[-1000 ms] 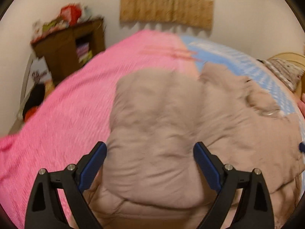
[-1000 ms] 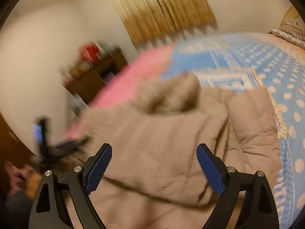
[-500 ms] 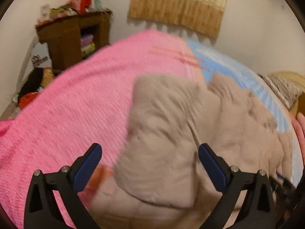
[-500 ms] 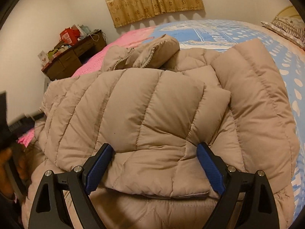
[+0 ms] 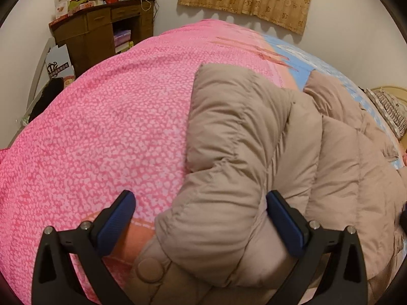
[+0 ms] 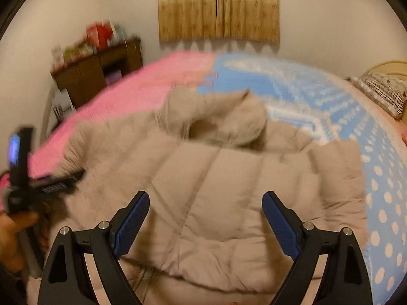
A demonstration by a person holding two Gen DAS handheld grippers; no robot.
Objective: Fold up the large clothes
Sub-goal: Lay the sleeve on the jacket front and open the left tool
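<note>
Left wrist view: the left hand-held gripper (image 5: 199, 211) stands wide over a folded sleeve of the beige puffer jacket (image 5: 254, 152), which lies on a bed (image 5: 101, 127) with a pink cover. The right hand-held gripper (image 6: 205, 212) hovers wide above the jacket, gripping nothing

right-wrist view motion-blurred, pillow (image 5: 389, 111) cut off

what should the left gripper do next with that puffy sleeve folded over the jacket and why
Probably close the left gripper on the folded sleeve and press it flat onto the tan puffer jacket. The jaws stand wide open with the bulging sleeve between them, not pinched, and it looks puffed up above the pink blanket. The right gripper is open too.
</note>
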